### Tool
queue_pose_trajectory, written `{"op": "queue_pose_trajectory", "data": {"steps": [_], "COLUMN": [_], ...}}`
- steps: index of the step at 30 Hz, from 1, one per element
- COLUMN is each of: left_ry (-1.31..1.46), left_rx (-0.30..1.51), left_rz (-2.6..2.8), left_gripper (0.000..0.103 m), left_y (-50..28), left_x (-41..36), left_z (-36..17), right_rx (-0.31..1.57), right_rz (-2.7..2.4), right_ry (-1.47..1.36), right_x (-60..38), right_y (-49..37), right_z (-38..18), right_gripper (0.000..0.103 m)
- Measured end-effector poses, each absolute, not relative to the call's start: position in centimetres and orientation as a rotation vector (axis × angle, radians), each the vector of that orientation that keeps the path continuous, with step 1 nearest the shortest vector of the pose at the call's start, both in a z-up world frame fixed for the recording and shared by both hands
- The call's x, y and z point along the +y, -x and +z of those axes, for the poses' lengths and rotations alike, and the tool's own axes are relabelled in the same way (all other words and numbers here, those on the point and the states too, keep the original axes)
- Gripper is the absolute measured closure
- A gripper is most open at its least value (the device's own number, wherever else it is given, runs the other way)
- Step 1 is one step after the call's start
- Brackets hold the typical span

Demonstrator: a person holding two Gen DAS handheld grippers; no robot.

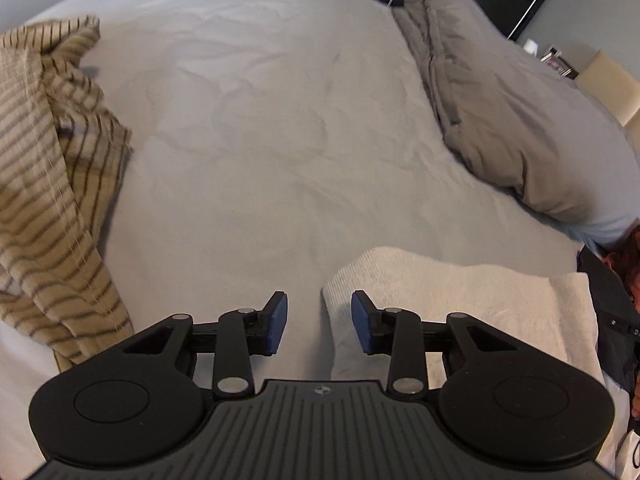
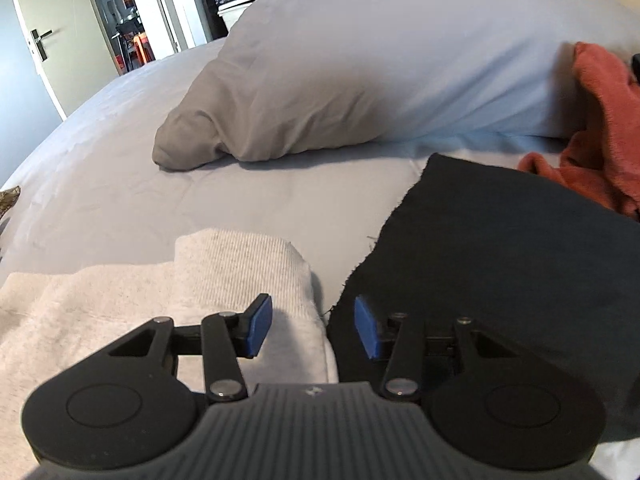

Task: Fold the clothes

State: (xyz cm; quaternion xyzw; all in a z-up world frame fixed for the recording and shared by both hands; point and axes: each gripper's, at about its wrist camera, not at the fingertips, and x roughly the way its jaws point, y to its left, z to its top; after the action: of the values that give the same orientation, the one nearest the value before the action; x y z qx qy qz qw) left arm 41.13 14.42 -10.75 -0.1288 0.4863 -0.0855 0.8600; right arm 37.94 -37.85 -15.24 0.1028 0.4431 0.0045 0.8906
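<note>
Left wrist: left gripper (image 1: 319,322) fingers wide, empty. White cloth (image 1: 460,300) folded lower right on bed (image 1: 280,120); striped shirt (image 1: 52,184) crumpled far left. Right wrist: right gripper (image 2: 313,326) wide, empty; black cloth (image 2: 500,248) flat right, red garment (image 2: 600,128) rumpled upper right. Partly folded.

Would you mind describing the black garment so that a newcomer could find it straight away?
Start at the big grey pillow on the bed; nearer than it lies the black garment, flat on the sheet. An off-white ribbed garment lies to its left and a rust-orange cloth behind it; it alone is dark and has a frayed edge.
</note>
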Motion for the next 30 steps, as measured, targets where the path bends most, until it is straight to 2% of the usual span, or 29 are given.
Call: {"op": "queue_pose_trajectory", "data": {"steps": [14, 15, 20, 26, 30], "left_ry": [0.201, 0.190, 0.136, 0.113, 0.126], "left_rx": [1.090, 1.092, 1.063, 0.971, 0.941], "left_rz": [-0.237, -0.239, -0.230, -0.197, -0.164], "left_gripper": [0.070, 0.071, 0.093, 0.099, 0.099], "left_y": [-41.0, -41.0, -40.7, -40.7, -41.2], "left_x": [10.2, 10.1, 9.9, 11.3, 12.6], "left_z": [-12.2, -12.3, -12.2, -10.3, -9.2], "right_rx": [0.927, 0.926, 0.914, 0.901, 0.899], "right_rz": [0.001, 0.000, -0.006, 0.001, 0.028], "right_ry": [-0.201, -0.198, -0.193, -0.200, -0.237], "right_x": [-37.5, -37.5, -37.6, -38.1, -38.3], "right_y": [-37.5, -37.4, -37.2, -37.1, -37.5], "right_z": [-15.6, -15.5, -15.2, -14.8, -14.9], "right_gripper": [0.053, 0.053, 0.053, 0.053, 0.053]}}
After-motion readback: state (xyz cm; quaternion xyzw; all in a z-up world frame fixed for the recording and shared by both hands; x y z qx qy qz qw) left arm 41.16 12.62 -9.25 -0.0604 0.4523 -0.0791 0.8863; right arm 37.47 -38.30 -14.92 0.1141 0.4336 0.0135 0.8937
